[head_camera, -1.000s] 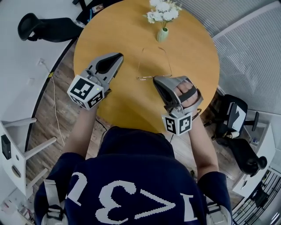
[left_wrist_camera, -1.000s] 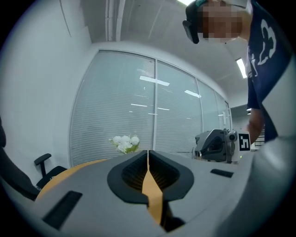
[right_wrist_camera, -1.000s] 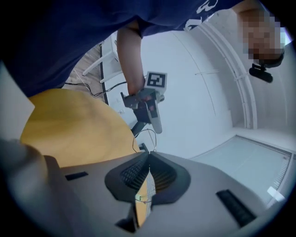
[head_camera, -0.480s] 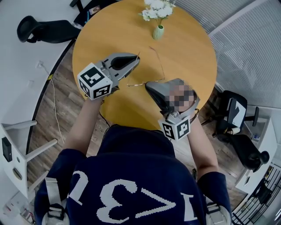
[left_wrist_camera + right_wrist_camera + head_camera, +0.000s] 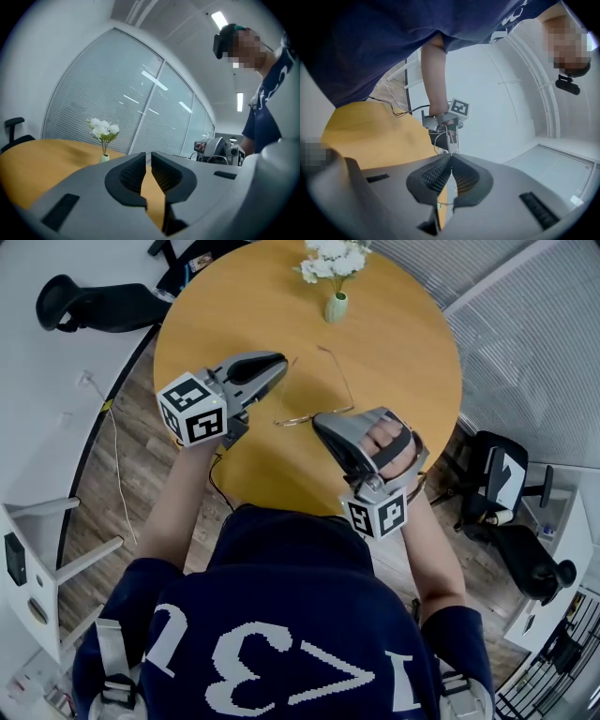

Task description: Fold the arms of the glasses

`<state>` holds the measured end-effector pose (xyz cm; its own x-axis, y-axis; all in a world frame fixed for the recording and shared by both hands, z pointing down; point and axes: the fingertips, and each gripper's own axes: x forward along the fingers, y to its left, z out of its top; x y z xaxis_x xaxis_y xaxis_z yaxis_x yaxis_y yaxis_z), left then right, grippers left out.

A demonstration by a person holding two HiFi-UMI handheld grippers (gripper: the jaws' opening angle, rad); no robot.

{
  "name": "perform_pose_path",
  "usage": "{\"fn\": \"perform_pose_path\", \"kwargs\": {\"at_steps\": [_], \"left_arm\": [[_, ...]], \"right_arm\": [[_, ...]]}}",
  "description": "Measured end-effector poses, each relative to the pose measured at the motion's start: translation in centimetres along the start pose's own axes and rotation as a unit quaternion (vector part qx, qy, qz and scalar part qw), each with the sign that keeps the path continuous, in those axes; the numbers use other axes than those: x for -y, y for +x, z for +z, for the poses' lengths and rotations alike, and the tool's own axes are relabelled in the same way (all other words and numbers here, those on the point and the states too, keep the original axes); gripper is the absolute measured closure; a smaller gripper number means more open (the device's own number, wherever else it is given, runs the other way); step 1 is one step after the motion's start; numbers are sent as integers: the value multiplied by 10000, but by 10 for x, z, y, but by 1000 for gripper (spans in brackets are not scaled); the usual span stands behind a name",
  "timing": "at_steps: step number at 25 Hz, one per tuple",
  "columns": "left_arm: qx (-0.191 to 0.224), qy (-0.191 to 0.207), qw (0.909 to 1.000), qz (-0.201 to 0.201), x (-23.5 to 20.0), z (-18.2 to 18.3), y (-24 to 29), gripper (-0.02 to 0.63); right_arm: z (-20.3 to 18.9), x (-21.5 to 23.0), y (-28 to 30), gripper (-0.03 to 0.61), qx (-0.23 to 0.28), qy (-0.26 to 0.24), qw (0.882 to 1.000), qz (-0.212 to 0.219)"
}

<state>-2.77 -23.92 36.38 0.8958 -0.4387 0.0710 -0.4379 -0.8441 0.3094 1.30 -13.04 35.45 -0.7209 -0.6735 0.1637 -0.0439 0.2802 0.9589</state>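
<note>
Thin wire-framed glasses (image 5: 335, 377) hover just over the round wooden table (image 5: 403, 306), their two arms spread and pointing away from me. My right gripper (image 5: 319, 420) is shut on the front frame near its middle; in the right gripper view (image 5: 451, 157) the thin wire (image 5: 451, 135) runs out from between the closed pads. My left gripper (image 5: 282, 361) is shut, its tip right beside the end of the glasses' left arm. In the left gripper view (image 5: 148, 158) I see nothing between the jaws, only table through the slit.
A small green vase of white flowers (image 5: 335, 306) stands at the table's far side, behind the glasses. Black office chairs sit off the table at the upper left (image 5: 94, 301) and at the right (image 5: 502, 488). A cable (image 5: 117, 456) trails over the wooden floor at left.
My left gripper has swung in to the right, up to the tip of the glasses' left arm, and rolled. The right gripper has shifted slightly with the glasses.
</note>
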Motion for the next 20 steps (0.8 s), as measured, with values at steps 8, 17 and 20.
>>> {"fn": "perform_pose_path", "kwargs": {"at_steps": [8,17,20], "left_arm": [[-44,-961,9941,-498,5,12,-11,482],[-773,-1939,9728,-1005,17,1,0,451],[-770,-1957,9721,-1040,17,3,1,539]], "right_arm": [[-3,-3,2,551,-66,-264,9996,19],[-1,-6,7,551,-49,-536,9985,46],[2,-7,7,551,-36,-556,9984,71]]}}
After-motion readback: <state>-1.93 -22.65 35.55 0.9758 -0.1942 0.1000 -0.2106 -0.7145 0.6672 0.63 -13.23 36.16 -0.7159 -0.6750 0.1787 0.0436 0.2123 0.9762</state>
